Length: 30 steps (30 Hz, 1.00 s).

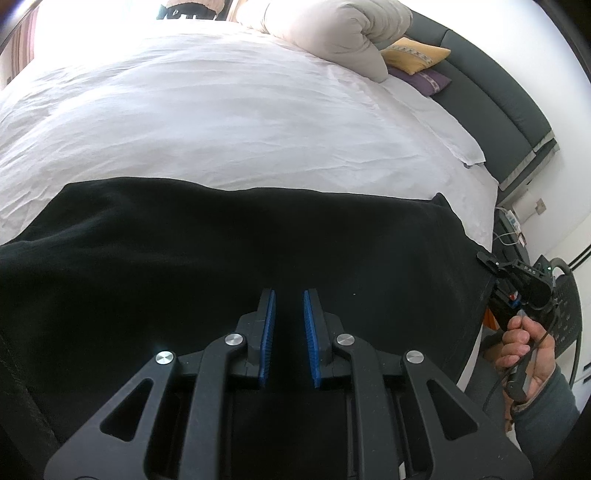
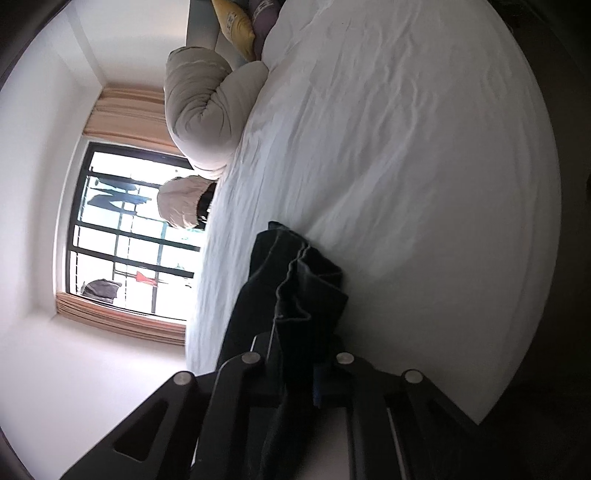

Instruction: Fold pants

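Lying on the bed, pants pinched by right tongs.

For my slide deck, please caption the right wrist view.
Right gripper clamps a bunched edge of the black pants on the white bed.

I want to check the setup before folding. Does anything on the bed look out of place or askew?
Nothing serious. The black pants lie spread near the edge of the bed, one bunched end pinched in the right gripper. A rolled duvet sits heaped by the pillows.
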Each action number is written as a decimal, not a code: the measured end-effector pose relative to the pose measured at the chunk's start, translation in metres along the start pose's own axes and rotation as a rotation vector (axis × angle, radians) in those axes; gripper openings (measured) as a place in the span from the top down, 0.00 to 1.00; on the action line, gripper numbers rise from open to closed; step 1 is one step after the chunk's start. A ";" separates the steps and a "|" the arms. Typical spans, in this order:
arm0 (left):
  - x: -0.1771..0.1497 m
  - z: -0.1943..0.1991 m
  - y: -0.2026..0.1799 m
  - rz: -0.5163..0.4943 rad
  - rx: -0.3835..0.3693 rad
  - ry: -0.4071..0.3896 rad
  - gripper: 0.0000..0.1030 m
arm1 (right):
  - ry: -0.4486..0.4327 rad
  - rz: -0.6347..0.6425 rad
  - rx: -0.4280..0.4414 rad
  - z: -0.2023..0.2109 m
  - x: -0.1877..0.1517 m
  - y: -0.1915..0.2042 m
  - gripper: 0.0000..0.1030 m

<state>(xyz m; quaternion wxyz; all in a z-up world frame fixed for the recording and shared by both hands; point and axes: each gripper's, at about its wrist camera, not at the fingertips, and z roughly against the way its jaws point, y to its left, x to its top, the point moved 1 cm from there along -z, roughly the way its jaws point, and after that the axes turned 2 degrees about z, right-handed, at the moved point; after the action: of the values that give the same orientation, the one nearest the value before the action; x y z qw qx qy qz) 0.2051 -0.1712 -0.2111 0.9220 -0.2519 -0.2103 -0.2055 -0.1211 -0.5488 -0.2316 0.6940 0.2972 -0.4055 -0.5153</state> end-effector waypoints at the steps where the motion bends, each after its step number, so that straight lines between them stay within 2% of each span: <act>1: 0.001 0.000 -0.001 0.004 0.002 0.003 0.85 | 0.000 0.014 -0.014 0.000 0.000 0.002 0.91; 7: 0.010 0.001 -0.010 0.024 -0.039 0.001 0.85 | 0.002 0.092 -0.057 -0.001 0.003 0.013 0.91; 13: 0.014 -0.015 -0.014 0.070 -0.078 0.047 0.85 | 0.000 0.135 -0.094 0.002 0.002 0.017 0.91; 19: 0.013 -0.020 -0.012 0.124 -0.107 0.059 0.85 | 0.002 0.339 -0.123 0.006 -0.008 0.067 0.91; 22: 0.013 -0.016 -0.009 0.170 -0.138 0.058 0.85 | 0.048 0.568 -0.138 -0.002 -0.036 0.115 0.91; 25: 0.013 -0.009 -0.001 0.240 -0.185 0.057 0.85 | 0.162 0.949 -0.141 -0.017 -0.103 0.171 0.91; 27: 0.012 0.000 0.008 0.293 -0.240 0.053 0.85 | 0.248 1.226 -0.131 -0.024 -0.164 0.196 0.91; 30: 0.009 0.015 0.023 0.361 -0.313 0.038 0.85 | 0.321 1.359 -0.096 -0.026 -0.214 0.203 0.91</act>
<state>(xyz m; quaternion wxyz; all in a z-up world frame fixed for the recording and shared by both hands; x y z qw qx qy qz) 0.2194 -0.1470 -0.2038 0.8973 -0.4212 -0.1102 -0.0723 -0.0317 -0.2848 -0.1307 0.9262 0.0194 -0.3709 0.0658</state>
